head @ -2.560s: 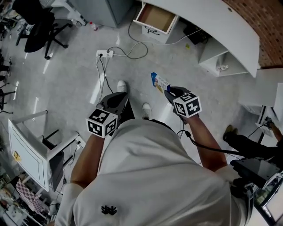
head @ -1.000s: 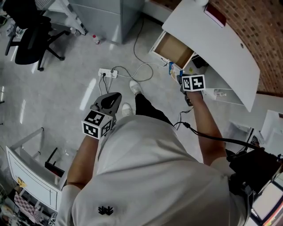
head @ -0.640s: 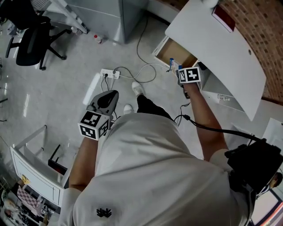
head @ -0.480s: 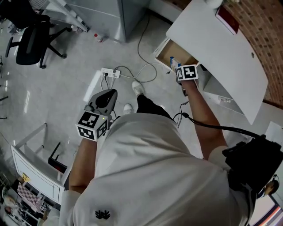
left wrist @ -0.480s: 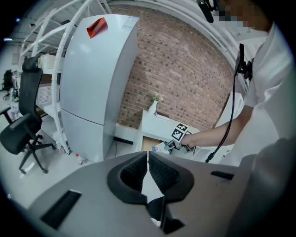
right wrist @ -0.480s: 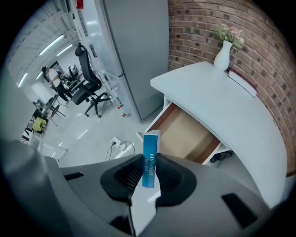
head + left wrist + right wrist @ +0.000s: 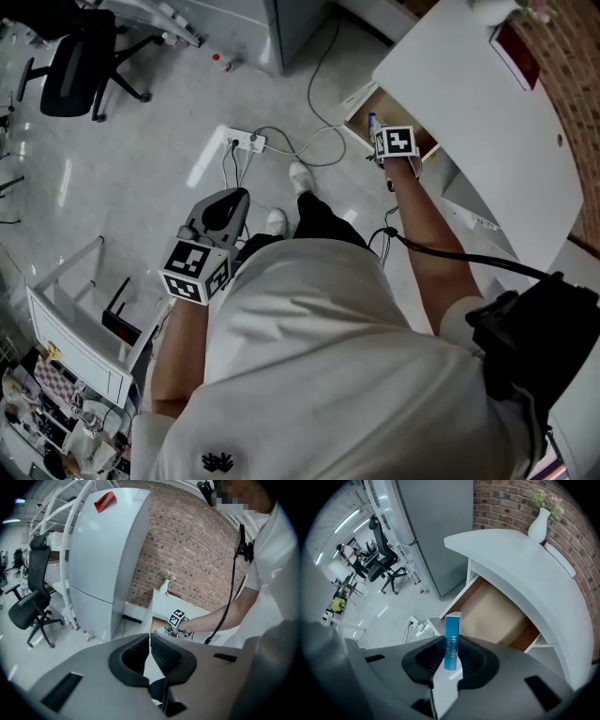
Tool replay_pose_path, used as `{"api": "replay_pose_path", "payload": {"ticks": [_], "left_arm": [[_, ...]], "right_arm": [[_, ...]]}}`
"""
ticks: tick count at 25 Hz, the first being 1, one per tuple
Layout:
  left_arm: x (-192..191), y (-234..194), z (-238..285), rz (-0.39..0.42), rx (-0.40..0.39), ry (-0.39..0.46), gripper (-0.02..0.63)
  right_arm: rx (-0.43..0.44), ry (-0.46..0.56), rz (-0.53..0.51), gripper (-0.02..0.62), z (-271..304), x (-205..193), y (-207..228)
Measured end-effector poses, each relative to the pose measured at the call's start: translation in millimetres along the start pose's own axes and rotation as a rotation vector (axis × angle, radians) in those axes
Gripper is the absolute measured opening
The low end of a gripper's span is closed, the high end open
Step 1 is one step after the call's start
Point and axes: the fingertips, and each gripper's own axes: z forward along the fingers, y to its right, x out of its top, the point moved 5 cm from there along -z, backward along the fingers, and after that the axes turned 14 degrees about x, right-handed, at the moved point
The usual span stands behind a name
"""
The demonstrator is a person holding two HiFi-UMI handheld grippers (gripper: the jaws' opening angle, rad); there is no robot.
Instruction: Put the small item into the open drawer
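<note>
Grey polished floor (image 7: 141, 187), brick wall (image 7: 506, 503) behind a curved white desk (image 7: 487, 122). White vase (image 7: 538, 524) on the desk top. Office chair (image 7: 75, 56) and power strip (image 7: 244, 141) on the floor, well away from the desk.

Open drawer (image 7: 497, 613) pulled out from under the desk; brown bottom, bare.

Right gripper (image 7: 451, 660): points steeply down over the drawer's front edge. Jaws part-way closed, pads pressed on both broad faces of a slim blue box (image 7: 452, 639). Box stands upright between the pads, its far end sticking out past the jaw tips. In the right gripper view that end lines up with the drawer's near front corner. Box is above the drawer, not resting in it.

Left gripper (image 7: 150, 651): held out over the floor by the person's left side, well apart from the drawer. Jaws drawn together, only a thin slit at the tips, nothing between them.
</note>
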Motion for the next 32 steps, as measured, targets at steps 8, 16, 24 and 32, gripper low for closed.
{"api": "replay_pose_path", "payload": {"ticks": [8,16,24,32], "left_arm": [[0,-8,19,-0.053,0.049,-0.020,0.029],[-10,-24,24,-0.108,0.091,-0.058,0.030],[-18,-34,29,-0.146,0.109,-0.082,0.029],[-25,-31,39,-0.155,0.123,-0.096,0.029]], "right_arm": [[-0.003,-0.019,0.046,0.100,46,22,16],[-0.016,-0.064,0.038,0.100,83,41,22],[-0.034,-0.097,0.025,0.101,106,54,24],[-0.044,-0.119,0.010,0.103,123,55,34]]}}
